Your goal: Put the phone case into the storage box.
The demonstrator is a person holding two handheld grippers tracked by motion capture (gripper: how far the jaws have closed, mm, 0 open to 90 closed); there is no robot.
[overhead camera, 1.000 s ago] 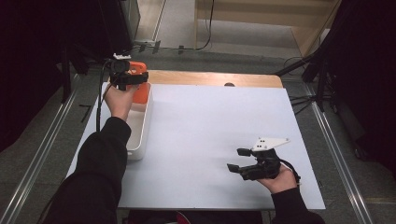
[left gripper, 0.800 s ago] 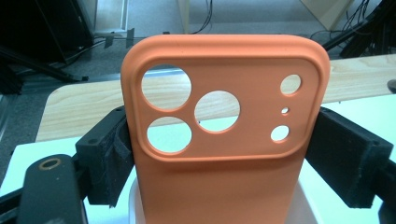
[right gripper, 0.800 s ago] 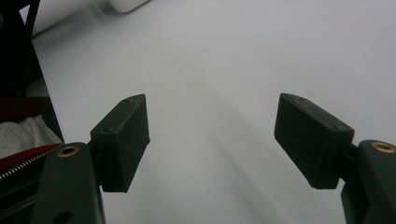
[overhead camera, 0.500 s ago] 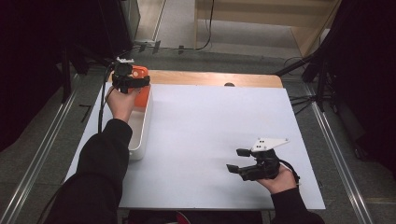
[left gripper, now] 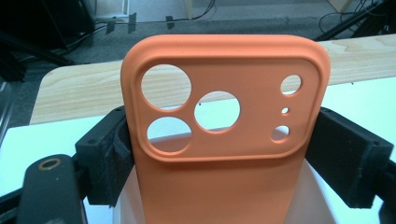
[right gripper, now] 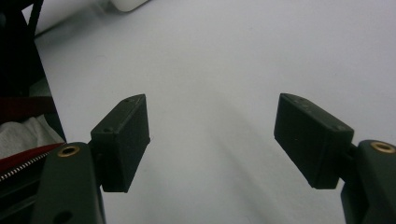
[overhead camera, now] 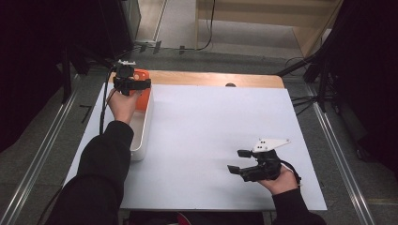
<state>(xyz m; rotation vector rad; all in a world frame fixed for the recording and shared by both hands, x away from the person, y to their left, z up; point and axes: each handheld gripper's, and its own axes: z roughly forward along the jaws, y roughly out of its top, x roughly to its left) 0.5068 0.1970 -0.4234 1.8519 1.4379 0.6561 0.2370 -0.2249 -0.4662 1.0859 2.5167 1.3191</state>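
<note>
- My right gripper (overhead camera: 240,161) rests low over the near right part of the white table (overhead camera: 216,140), jaws apart with nothing between them. Bare surface lies all around it, and the front edge is close behind my wrist.
- My left gripper (overhead camera: 133,84) is clamped on the orange phone case (left gripper: 224,140) across its width, upright, camera cut-outs uppermost.
- I judge the step in hand is lifting the case out of the white bin (overhead camera: 141,136), above whose far end it hangs.
- Next I should carry it right, clearing the bin's wall, and set it on the open middle.
- Farther off, the table's wooden strip (overhead camera: 211,78) marks the back edge; I keep short of it.
</note>
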